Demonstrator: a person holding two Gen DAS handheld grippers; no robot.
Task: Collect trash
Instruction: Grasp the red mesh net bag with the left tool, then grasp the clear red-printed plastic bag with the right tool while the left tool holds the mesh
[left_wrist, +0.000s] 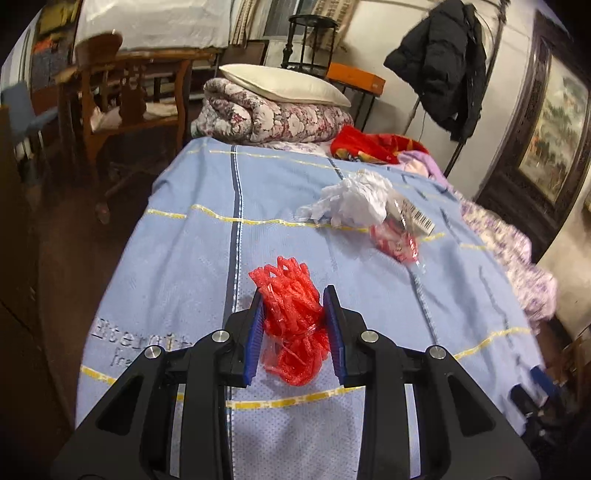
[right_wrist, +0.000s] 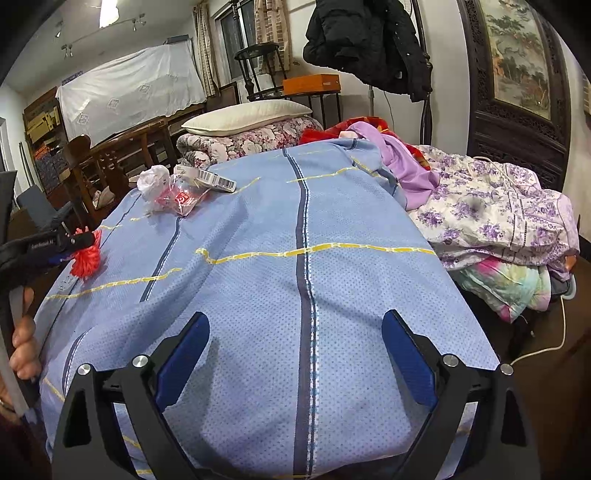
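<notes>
Your left gripper (left_wrist: 295, 325) is clamped on a wad of red netting (left_wrist: 293, 325), held just above the blue bedspread (left_wrist: 184, 258). Your right gripper (right_wrist: 295, 365) hovers over the bedspread, jaws wide apart and empty. Further up the bed lie crumpled white paper (left_wrist: 351, 199) and a clear wrapper with red print (left_wrist: 399, 236), touching each other. So one piece is gathered and two likely remain; no bin is visible.

Dim warm indoor light, fisheye-bent edges, dark vignetted corners, slight blur
</notes>
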